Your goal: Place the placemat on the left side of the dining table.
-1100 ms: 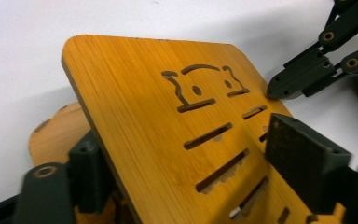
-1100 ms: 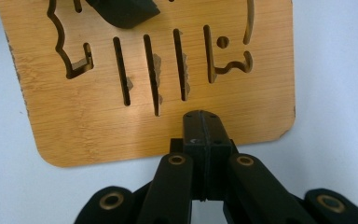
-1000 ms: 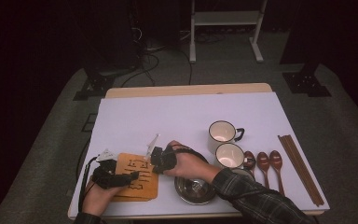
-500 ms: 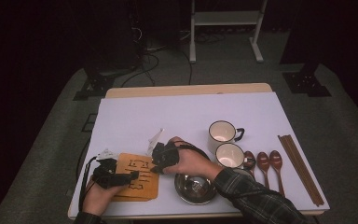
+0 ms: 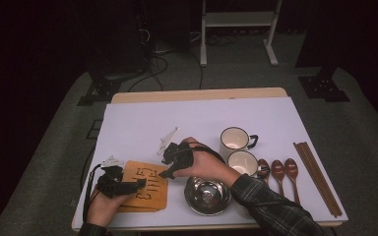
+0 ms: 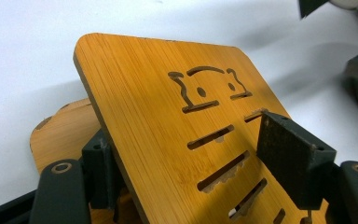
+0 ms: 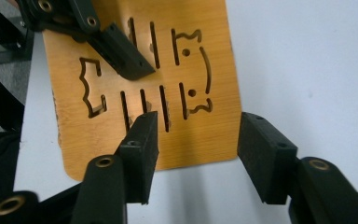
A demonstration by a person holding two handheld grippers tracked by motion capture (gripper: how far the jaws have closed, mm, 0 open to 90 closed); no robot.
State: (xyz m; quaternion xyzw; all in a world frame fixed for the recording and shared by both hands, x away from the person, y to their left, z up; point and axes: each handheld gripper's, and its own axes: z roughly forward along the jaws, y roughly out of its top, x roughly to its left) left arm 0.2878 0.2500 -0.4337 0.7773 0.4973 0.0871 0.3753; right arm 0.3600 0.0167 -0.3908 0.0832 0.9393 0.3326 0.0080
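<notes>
A steel bowl (image 5: 207, 195) sits near the front edge of the desk (image 5: 197, 118). Right of it, two white mugs (image 5: 236, 140) stand touching, one behind the other. Three brown wooden spoons (image 5: 277, 170) lie side by side, and dark chopsticks (image 5: 317, 178) lie along the right edge.

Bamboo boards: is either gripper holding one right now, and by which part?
The left gripper clamps the upper bamboo board, one jaw above and one below, across its slotted end, tilting it off the lower board. The right gripper, jaws just opened, holds nothing.
</notes>
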